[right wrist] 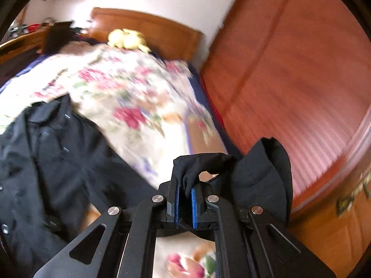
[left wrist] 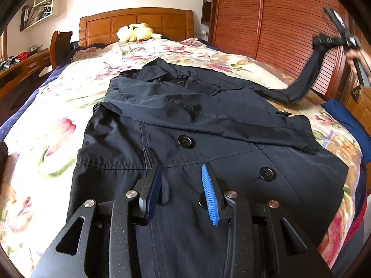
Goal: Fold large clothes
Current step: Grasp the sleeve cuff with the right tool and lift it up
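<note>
Right wrist view: our right gripper (right wrist: 185, 197) pinches the sleeve cuff (right wrist: 201, 164) of the coat (left wrist: 185, 125) lying on the bed (left wrist: 46, 120) — thin bite, it could slip. Left gripper (left wrist: 182, 190) hovers part-open, empty.

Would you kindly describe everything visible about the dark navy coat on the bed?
The dark navy buttoned coat lies front-up on the floral quilt, collar toward the wooden headboard. Its thin, smooth woven fabric has seams and large black buttons. One sleeve is folded across the chest; the other sleeve is lifted off the bed, its cuff pinched in the right gripper. The left gripper hovers open above the lower front.
</note>
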